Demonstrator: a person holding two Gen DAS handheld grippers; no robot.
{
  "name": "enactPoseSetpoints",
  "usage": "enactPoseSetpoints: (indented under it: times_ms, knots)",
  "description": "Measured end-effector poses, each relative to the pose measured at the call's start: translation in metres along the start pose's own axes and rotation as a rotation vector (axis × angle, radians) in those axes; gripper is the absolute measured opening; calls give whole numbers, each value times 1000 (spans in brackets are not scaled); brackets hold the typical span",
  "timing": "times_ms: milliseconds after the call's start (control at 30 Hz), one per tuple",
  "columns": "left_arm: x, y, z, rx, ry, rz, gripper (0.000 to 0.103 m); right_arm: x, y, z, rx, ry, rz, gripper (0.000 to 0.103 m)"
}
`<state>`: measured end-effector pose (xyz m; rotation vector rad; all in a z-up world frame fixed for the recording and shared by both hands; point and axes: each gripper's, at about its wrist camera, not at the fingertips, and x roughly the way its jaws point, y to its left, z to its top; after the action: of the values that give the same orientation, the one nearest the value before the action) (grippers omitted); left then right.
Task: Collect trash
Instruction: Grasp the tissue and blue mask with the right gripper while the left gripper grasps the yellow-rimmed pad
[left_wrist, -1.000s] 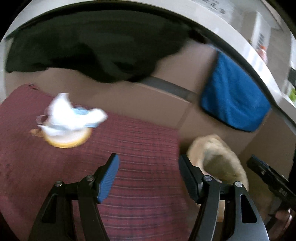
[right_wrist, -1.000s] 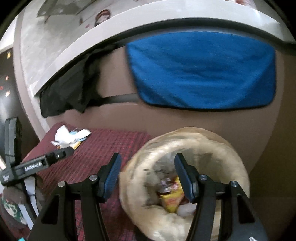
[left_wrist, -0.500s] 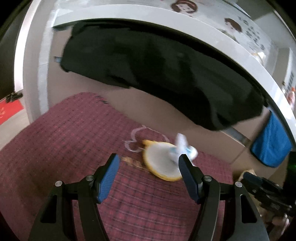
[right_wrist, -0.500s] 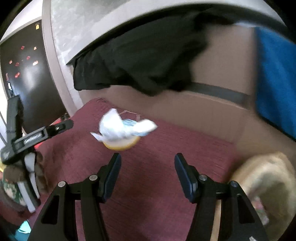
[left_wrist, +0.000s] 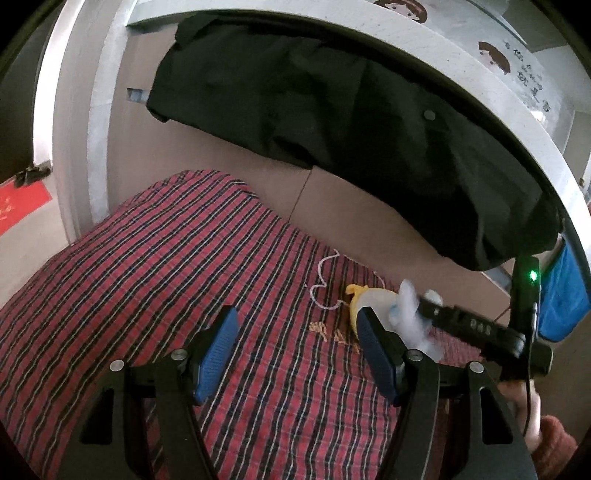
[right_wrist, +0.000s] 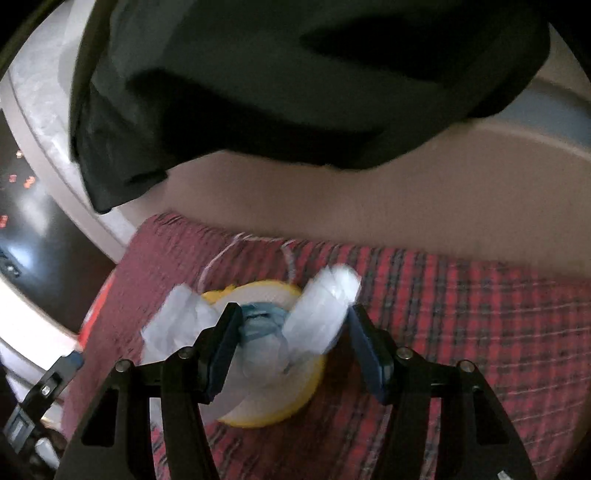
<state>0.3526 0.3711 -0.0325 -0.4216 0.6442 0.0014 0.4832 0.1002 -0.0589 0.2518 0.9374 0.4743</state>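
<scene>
Tissue and wrapper scraps sit piled on the yellow lid, nothing lifted yet. Right gripper is spread wide around the pile, pads clear of it. Left gripper is spread too and empty, just beside the lid. Plaid cloth lies open on that side; dark jacket overhangs behind.

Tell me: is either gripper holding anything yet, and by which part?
Nothing is held. The right gripper stands open around the crumpled white tissue wad on the round yellow-rimmed lid; the left gripper is open over the red plaid cloth.
</scene>
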Motion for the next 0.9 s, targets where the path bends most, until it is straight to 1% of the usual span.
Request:
enactPoseSetpoints:
  times_ms: [100, 133, 167, 200, 233, 267, 367, 500, 533, 633, 733, 767, 833, 867, 900]
  knots:
    - [12, -4, 3, -1, 24, -24, 67, -2, 15, -10, -100, 53, 41, 56]
    - [18, -8, 3, 1, 35, -28, 67, -6, 19, -15, -137, 59, 34, 53]
    - [24, -12, 3, 5, 51, -33, 67, -13, 20, -20, -168, 58, 39, 40]
    - [32, -17, 3, 11, 74, -41, 67, -21, 19, -24, -182, 53, 61, 34]
    - [38, -22, 2, 15, 95, -50, 67, -28, 17, -27, -184, 41, 63, 32]
    - [47, -29, 0, 22, 123, -63, 67, -37, 13, -29, -184, 27, 60, 27]
    - [66, -48, -5, 39, 177, -75, 67, -69, -8, -34, -159, -25, 58, 27]
    - [92, -72, -9, 5, 237, -116, 67, -113, -43, -36, -124, -95, -8, 27]
    - [98, -78, -9, 0, 247, -118, 67, -118, -47, -35, -115, -103, -18, 27]
    - [116, -100, -12, 22, 272, -73, 67, -139, -72, -36, -77, -130, -43, 27]
    - [130, -115, -17, 23, 298, -34, 67, -151, -86, -40, -59, -148, -54, 27]
    - [130, -120, -18, 30, 271, -8, 67, -154, -92, -43, -53, -154, -58, 27]
    - [132, -128, -22, 42, 263, 39, 67, -159, -101, -48, -40, -163, -53, 28]
    - [133, -132, -23, 46, 263, 56, 66, -162, -106, -52, -29, -166, -46, 28]
    - [132, -136, -24, 46, 264, 83, 57, -162, -108, -55, -22, -167, -42, 28]
